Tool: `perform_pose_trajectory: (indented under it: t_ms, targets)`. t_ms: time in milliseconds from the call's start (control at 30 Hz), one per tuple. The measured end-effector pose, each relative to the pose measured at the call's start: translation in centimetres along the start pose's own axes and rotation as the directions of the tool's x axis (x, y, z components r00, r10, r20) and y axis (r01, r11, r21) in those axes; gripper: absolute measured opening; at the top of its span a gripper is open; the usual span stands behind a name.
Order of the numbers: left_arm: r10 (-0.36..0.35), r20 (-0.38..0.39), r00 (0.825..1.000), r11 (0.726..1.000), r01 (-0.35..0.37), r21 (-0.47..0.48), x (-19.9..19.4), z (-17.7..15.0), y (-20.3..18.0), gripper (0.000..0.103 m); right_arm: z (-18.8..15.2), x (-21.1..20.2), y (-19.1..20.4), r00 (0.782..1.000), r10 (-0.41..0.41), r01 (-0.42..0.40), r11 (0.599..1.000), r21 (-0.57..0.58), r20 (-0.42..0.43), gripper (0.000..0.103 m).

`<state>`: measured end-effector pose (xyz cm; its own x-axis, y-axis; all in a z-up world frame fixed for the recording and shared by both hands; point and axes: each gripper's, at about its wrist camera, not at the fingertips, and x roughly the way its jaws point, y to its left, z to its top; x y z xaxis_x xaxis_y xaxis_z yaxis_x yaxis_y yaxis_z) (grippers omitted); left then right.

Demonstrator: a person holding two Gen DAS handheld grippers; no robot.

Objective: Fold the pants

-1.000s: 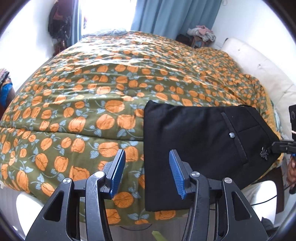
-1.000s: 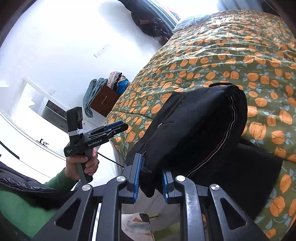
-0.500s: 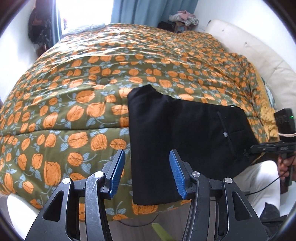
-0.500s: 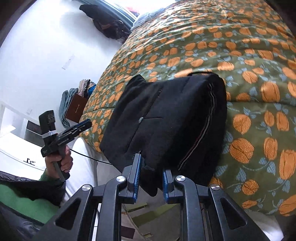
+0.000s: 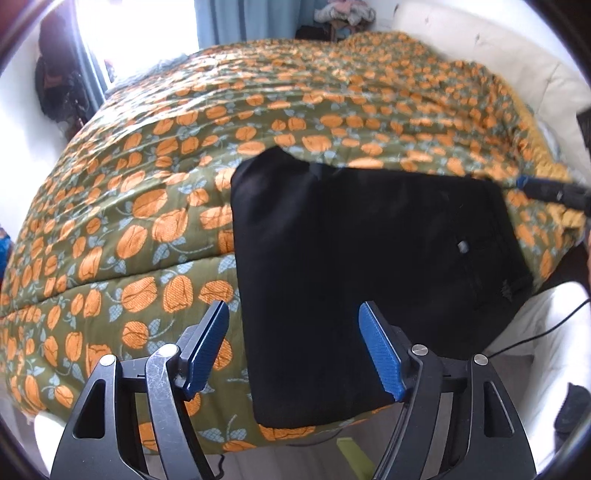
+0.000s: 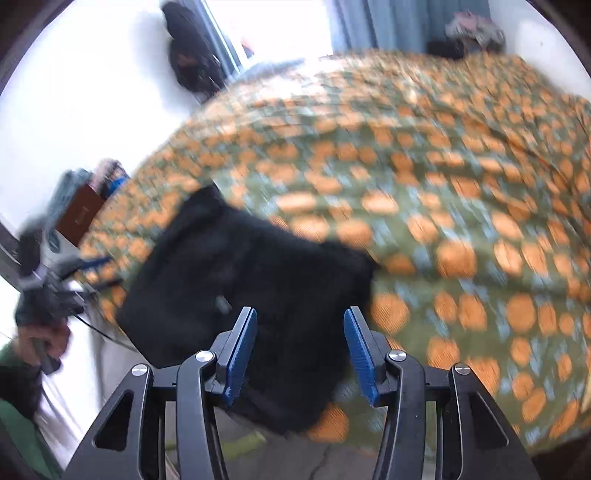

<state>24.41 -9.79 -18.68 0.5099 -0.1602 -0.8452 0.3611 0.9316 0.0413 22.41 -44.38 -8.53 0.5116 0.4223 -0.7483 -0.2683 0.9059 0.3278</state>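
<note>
The black pants (image 5: 369, 258) lie folded into a flat rectangle on the near edge of the bed, partly hanging over it. They also show in the blurred right wrist view (image 6: 251, 291). My left gripper (image 5: 295, 350) is open and empty, hovering just above the near edge of the pants. My right gripper (image 6: 301, 350) is open and empty, held over the pants' near end. The right gripper's tips (image 5: 546, 192) reach in at the right edge of the left wrist view. The left gripper (image 6: 62, 273) shows blurred at the left of the right wrist view.
The bed (image 5: 184, 177) has a green quilt with orange flowers. A white headboard cushion (image 5: 517, 59) stands at the right. Blue curtains (image 5: 251, 18), a bright window and a clothes pile lie beyond. A brown cabinet (image 6: 79, 214) stands by the wall. A black cable (image 5: 535, 336) hangs nearby.
My right gripper has let go of the pants' edge and opened; the lifted fold now lies flat. Both grippers have shifted, the right one moving fast.
</note>
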Motion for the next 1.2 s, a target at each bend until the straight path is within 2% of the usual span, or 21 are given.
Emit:
perform_pose_trajectory:
  t_ms: [33,100,167,200,233,567,633,767,800,867,900,967,1033,1067,1167,1200]
  targets:
    - [0.019,-0.024,1.000,1.000,-0.018,0.007,0.7,0.0,-0.3,0.075,0.4,1.2,0.4,0.999,0.041,-0.041,0.999,0.000,-0.005,0.050]
    - [0.037,-0.064,0.997,0.999,-0.036,0.008,1.7,0.0,-0.5,0.075,0.4,3.9,0.6,0.998,0.049,-0.049,0.999,-0.003,-0.041,0.049]
    - [0.047,-0.090,0.995,0.999,-0.047,0.003,2.3,-0.1,-0.5,0.075,-0.5,8.0,-0.3,0.989,-0.050,0.047,0.999,-0.024,-0.140,0.046]
    - [0.048,-0.096,0.994,0.999,-0.048,-0.001,2.5,-0.2,-0.5,0.075,-1.0,9.6,-0.6,0.980,-0.091,0.086,0.996,-0.036,-0.179,0.038]
    - [0.052,-0.097,0.994,0.999,-0.053,-0.002,2.5,-0.2,-0.4,0.075,-1.2,10.2,-0.9,0.980,-0.104,0.099,0.994,-0.040,-0.167,0.038]
    - [0.070,-0.101,0.992,0.998,-0.070,0.004,2.2,-0.2,-0.7,0.076,-1.2,7.0,1.3,0.986,-0.134,0.132,0.991,-0.036,-0.100,0.039]
    - [0.066,-0.103,0.992,0.998,-0.066,-0.002,2.2,-0.2,-0.6,0.076,-1.9,5.3,2.3,0.991,-0.115,0.112,0.993,-0.047,-0.075,0.039]
    - [0.054,-0.109,0.993,0.998,-0.056,-0.014,2.5,-0.3,-0.4,0.078,-3.9,2.7,4.2,0.998,-0.018,0.016,0.999,-0.042,-0.058,0.040]
    - [0.048,-0.113,0.992,0.999,-0.050,-0.018,2.7,-0.4,-0.4,0.079,-4.8,2.8,4.1,0.997,-0.001,0.000,1.000,-0.024,-0.078,0.040]
    - [0.030,-0.124,0.992,0.999,-0.033,-0.023,3.0,-0.6,-0.4,0.081,-7.1,4.4,3.0,0.987,-0.019,0.023,0.999,0.024,-0.159,0.042]
    - [0.016,-0.136,0.991,0.999,-0.020,-0.025,3.1,-0.7,-0.3,0.081,-8.0,4.8,2.3,0.985,-0.010,0.019,0.999,0.048,-0.172,0.042]
    - [0.012,-0.134,0.991,1.000,-0.016,-0.027,2.7,-0.8,-0.1,0.081,-8.7,4.3,1.5,0.987,0.031,-0.012,0.993,0.116,-0.161,0.042]
    - [0.010,-0.122,0.993,0.999,-0.015,-0.035,2.2,-0.8,0.4,0.081,-8.4,2.9,1.5,0.991,0.036,-0.020,0.992,0.123,-0.129,0.042]
    - [0.004,-0.117,0.993,0.999,-0.009,-0.047,2.0,-0.9,0.8,0.081,-8.2,2.0,1.3,0.993,0.029,-0.016,0.993,0.115,-0.111,0.043]
    - [-0.037,-0.116,0.993,0.995,0.026,-0.096,2.0,-0.8,2.4,0.081,-8.1,0.5,0.3,0.998,0.007,0.000,0.993,0.119,-0.062,0.069]
    - [-0.053,-0.125,0.991,0.994,0.039,-0.106,2.2,-0.7,2.8,0.081,-8.2,0.2,-0.3,0.998,-0.001,0.008,0.991,0.130,-0.055,0.072]
